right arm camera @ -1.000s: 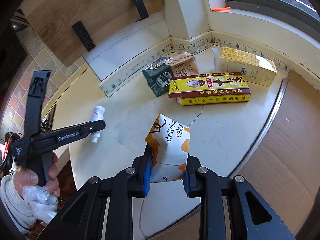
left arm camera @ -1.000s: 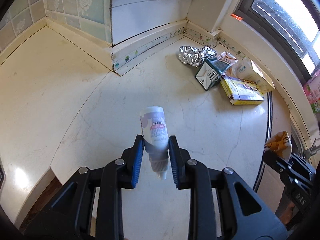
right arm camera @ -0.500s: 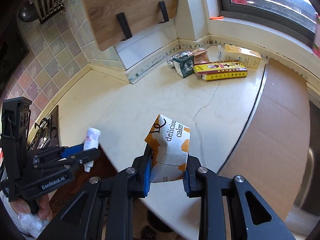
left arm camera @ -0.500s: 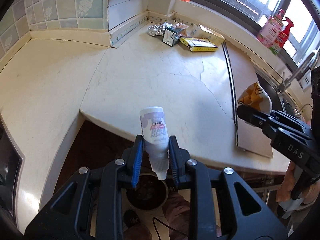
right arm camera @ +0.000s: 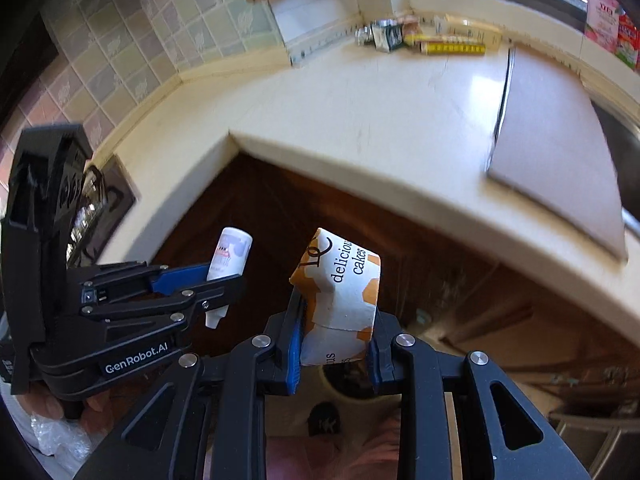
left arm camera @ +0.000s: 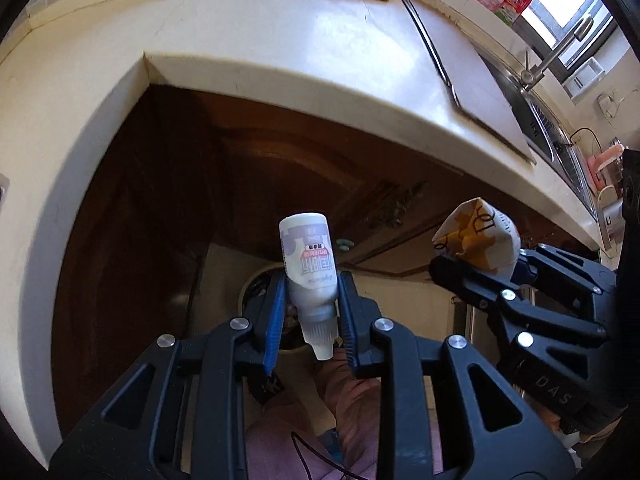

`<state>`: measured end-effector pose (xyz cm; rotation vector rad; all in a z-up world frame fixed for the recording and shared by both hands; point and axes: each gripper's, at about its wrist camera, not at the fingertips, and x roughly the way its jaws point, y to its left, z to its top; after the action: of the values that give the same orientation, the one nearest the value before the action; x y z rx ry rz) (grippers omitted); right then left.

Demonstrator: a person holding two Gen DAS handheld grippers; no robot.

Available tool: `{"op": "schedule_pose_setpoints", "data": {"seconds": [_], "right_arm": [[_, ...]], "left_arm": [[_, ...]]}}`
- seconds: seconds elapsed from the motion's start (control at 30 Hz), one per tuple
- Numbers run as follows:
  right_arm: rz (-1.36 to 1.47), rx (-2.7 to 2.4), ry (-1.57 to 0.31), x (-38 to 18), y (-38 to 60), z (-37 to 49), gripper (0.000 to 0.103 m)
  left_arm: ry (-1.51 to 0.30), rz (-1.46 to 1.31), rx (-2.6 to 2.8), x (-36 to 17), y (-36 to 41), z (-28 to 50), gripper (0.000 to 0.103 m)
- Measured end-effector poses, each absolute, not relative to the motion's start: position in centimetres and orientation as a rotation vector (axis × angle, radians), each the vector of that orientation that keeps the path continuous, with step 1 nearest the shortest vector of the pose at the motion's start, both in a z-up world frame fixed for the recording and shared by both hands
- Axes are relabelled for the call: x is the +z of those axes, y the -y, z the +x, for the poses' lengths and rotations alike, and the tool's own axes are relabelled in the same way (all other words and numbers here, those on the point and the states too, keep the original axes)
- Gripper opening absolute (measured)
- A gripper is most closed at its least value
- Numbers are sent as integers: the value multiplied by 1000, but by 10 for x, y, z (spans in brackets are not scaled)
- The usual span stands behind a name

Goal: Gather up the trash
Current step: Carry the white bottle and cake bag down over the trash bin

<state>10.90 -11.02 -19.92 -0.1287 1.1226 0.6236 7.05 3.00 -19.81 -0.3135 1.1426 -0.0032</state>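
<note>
Left wrist view: the cream countertop [left arm camera: 304,36] curves above dark wood cabinets [left arm camera: 168,184]. Below its edge, what looks like a bin [left arm camera: 256,284] sits on the floor, mostly hidden. Out past that edge, the right gripper [right arm camera: 335,354] pinches a crumpled cake wrapper [right arm camera: 340,284]; the left gripper [left arm camera: 311,322] clamps a small white bottle [left arm camera: 309,264], nozzle toward the camera.

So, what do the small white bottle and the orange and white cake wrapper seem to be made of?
The small white bottle looks like smooth, slightly glossy plastic: an opaque moulded body with a printed label and a narrow nozzle tip. The cake wrapper looks like thin matte paper or card, perhaps coated: it is creased and folded flat where the right gripper pinches it, and its print stays sharp.
</note>
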Motion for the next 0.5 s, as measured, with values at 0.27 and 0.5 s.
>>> {"op": "schedule_pose_setpoints", "data": {"seconds": [0.27, 0.5], "right_arm": [[-101, 539, -1286, -307, 122, 75, 25], [-68, 505, -1371, -398, 131, 68, 25]], "left_arm": [[-1261, -369, -22, -289, -19, 56, 22], [-1327, -411, -6, -373, -24, 68, 22]]}}
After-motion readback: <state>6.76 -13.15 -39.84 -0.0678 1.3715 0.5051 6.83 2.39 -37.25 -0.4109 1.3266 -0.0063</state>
